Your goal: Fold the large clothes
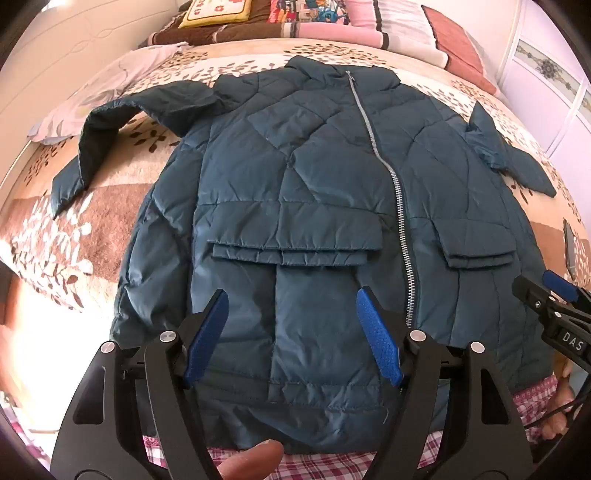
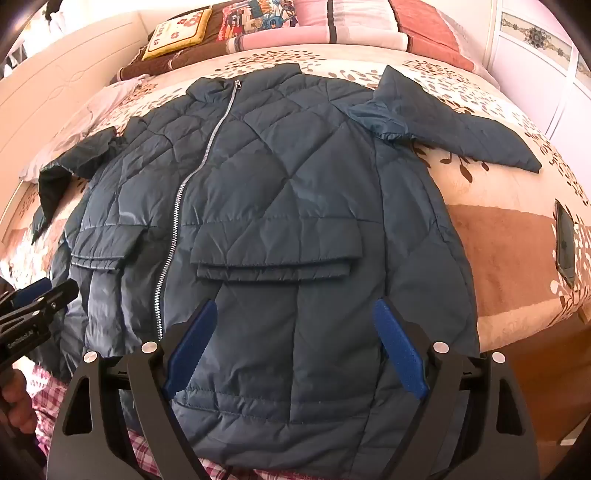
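A dark teal quilted jacket (image 1: 295, 192) lies front up on the bed, zipped, collar at the far end, hem hanging over the near edge; it also shows in the right wrist view (image 2: 280, 206). Its left sleeve (image 1: 110, 136) bends outward and its right sleeve (image 2: 461, 129) lies spread out. My left gripper (image 1: 291, 299) is open and empty above the left pocket near the hem. My right gripper (image 2: 295, 310) is open and empty above the right pocket. Each gripper shows at the edge of the other's view.
The bed (image 1: 74, 221) has a floral beige and brown cover. Pillows and cushions (image 1: 258, 18) are piled at the far end. A dark phone (image 2: 565, 243) lies on the bed to the right of the jacket. A white wardrobe (image 2: 535, 55) stands at the far right.
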Demonstrator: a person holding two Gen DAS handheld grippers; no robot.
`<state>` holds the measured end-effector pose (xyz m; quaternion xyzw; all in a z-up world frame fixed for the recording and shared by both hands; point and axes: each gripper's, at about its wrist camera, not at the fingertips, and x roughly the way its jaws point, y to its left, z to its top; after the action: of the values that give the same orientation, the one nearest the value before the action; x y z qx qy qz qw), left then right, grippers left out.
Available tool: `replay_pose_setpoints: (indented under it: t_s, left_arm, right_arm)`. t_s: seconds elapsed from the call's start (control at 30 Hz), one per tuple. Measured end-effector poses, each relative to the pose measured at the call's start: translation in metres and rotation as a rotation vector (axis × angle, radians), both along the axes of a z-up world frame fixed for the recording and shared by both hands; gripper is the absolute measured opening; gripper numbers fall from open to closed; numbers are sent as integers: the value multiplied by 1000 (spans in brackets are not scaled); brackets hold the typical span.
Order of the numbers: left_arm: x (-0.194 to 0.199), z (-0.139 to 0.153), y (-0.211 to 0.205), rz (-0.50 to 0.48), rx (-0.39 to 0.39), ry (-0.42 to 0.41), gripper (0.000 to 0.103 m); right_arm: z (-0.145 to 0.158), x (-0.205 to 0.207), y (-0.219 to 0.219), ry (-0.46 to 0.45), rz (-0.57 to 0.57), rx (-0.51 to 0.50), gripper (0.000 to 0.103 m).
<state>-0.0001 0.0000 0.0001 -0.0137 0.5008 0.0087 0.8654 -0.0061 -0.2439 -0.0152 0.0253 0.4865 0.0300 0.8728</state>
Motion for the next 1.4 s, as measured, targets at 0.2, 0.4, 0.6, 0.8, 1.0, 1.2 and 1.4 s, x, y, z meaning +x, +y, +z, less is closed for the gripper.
replay_pose_setpoints:
  t_s: [0.2,0.4,0.6,0.8,1.0,1.2,1.4]
  left_arm:
    - [0,0,0,2,0,1,72]
    - [0,0,0,1,-3,3,72]
    - [0,0,-1,4,-5,7,72]
    - [0,-1,-1,4,-8,9,72]
    - [-2,1,-5,5,-8,13,72]
    - [-2,-6,1,2,-13,18,72]
    - [0,-6,0,1,-10,24,72]
  right_arm:
    - [-1,0,-1,3,-1,2,84]
    - [-1,0,-1,4,0,2,84]
    - [-2,0,-1,6,0,2,84]
    - [-3,1,-1,8,0,2,84]
    - [-3,1,-2,12,-2,1,84]
    - [-4,1,-4,14,-3,-1,84]
    - [-6,1,-4,16,-6,0,84]
